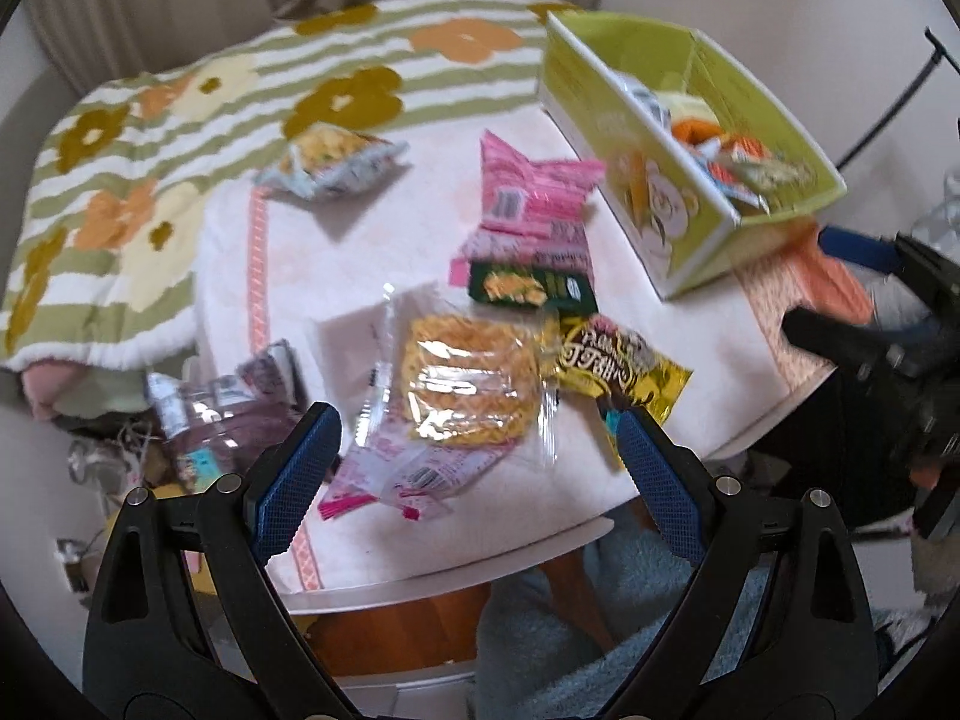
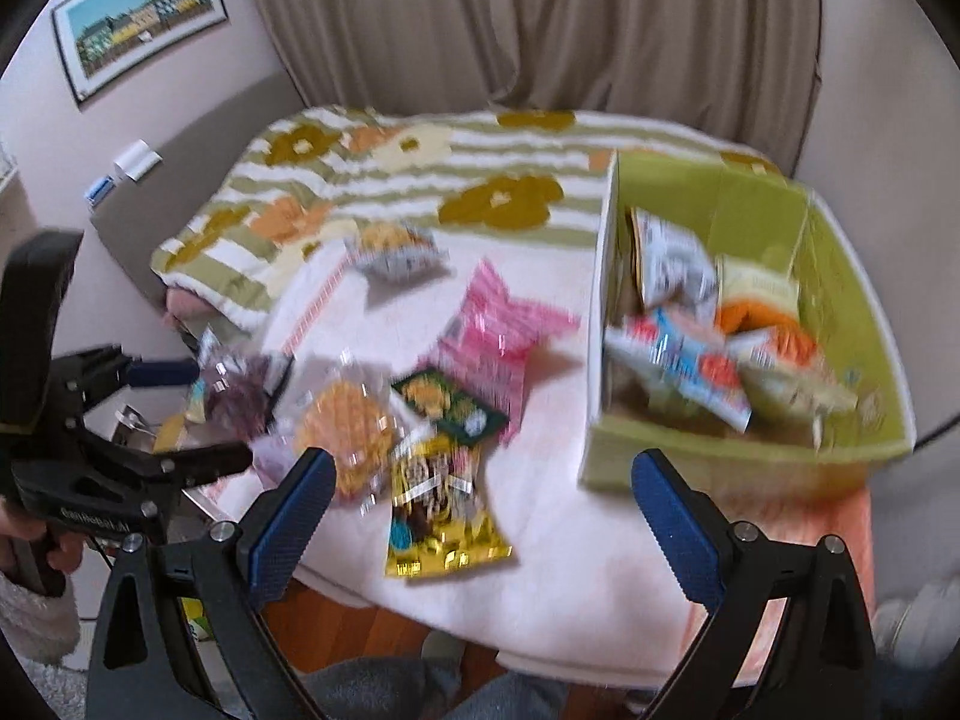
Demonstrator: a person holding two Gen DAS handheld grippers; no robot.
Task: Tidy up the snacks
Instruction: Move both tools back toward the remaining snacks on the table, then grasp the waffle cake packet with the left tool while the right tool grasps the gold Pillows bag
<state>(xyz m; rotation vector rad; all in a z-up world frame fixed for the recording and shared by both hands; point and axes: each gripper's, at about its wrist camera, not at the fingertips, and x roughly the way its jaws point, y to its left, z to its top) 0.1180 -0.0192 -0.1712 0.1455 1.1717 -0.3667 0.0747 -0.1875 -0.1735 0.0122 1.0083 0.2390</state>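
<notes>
Loose snacks lie on a white-covered table (image 1: 336, 252): a clear noodle pack (image 1: 468, 384), a gold packet (image 1: 624, 366), a dark green pack (image 1: 531, 288), a pink pack (image 1: 534, 198), a purple bag (image 1: 228, 414) and a pale crisp bag (image 1: 330, 165). A green box (image 1: 678, 204) at the right holds several snacks (image 2: 708, 354). My left gripper (image 1: 474, 462) is open and empty above the near table edge. My right gripper (image 2: 480, 510) is open and empty, hovering near the gold packet (image 2: 441, 516) and the box (image 2: 852, 324).
A flowered striped blanket (image 1: 150, 138) covers the far and left side of the table. Beige curtains (image 2: 516, 24) hang behind. A framed picture (image 2: 141, 18) is on the left wall. The other gripper shows at each view's edge (image 1: 888, 324).
</notes>
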